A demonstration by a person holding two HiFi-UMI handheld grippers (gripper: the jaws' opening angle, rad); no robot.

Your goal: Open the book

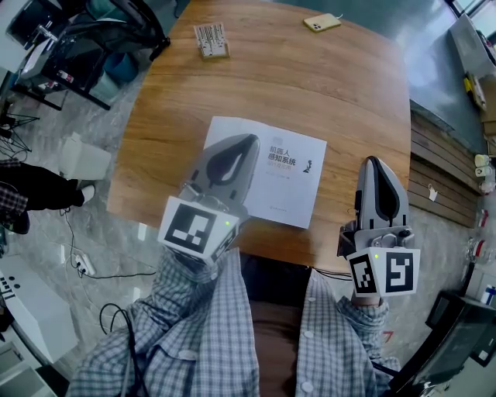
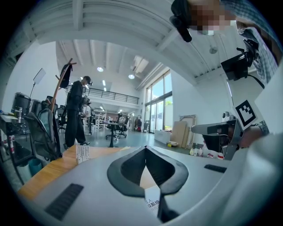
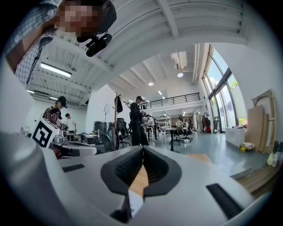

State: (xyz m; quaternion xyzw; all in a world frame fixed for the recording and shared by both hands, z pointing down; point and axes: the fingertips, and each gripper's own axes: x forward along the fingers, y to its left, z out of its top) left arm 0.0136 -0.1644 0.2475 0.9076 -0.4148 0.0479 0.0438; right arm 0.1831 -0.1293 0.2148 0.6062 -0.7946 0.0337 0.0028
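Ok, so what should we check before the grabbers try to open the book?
1. Book lies closed and flat on the table: ok.
2. Left gripper is over the book: ok.
3. Left jaws are apart enough to take the cover: not ok, they are together and empty.
4. Right gripper is ready to pinch: not ok, jaws together, empty, off to the book's right.
5. Room for the cover to swing: ok, phone and small box lie far off.
6. Which edge is the spine: cannot tell.
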